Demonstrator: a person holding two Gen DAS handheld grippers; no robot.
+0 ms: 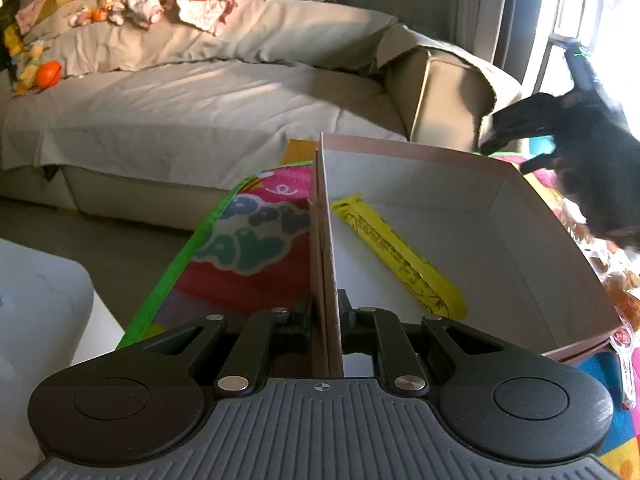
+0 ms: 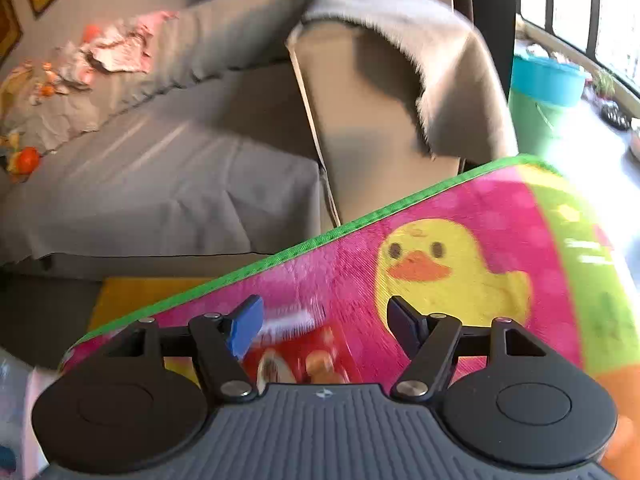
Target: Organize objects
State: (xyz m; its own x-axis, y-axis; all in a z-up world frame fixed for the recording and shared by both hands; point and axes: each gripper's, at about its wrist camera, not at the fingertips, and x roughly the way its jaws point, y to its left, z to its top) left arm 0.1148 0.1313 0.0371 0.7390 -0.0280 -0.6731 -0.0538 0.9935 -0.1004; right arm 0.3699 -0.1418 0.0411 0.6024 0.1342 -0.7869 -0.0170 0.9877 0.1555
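Observation:
My left gripper is shut on the left side wall of an open pinkish cardboard box standing on a colourful play mat. A long yellow packet lies inside the box. Beyond the box's far right corner, my right gripper shows as a dark blur. In the right wrist view the right gripper stands open over the mat, above a blurred red snack packet. Its blue pads touch nothing.
A grey covered sofa with scattered clothes and an orange ball runs behind the mat, its armrest close by. More snack packets lie right of the box. A green and blue bucket stands by the window.

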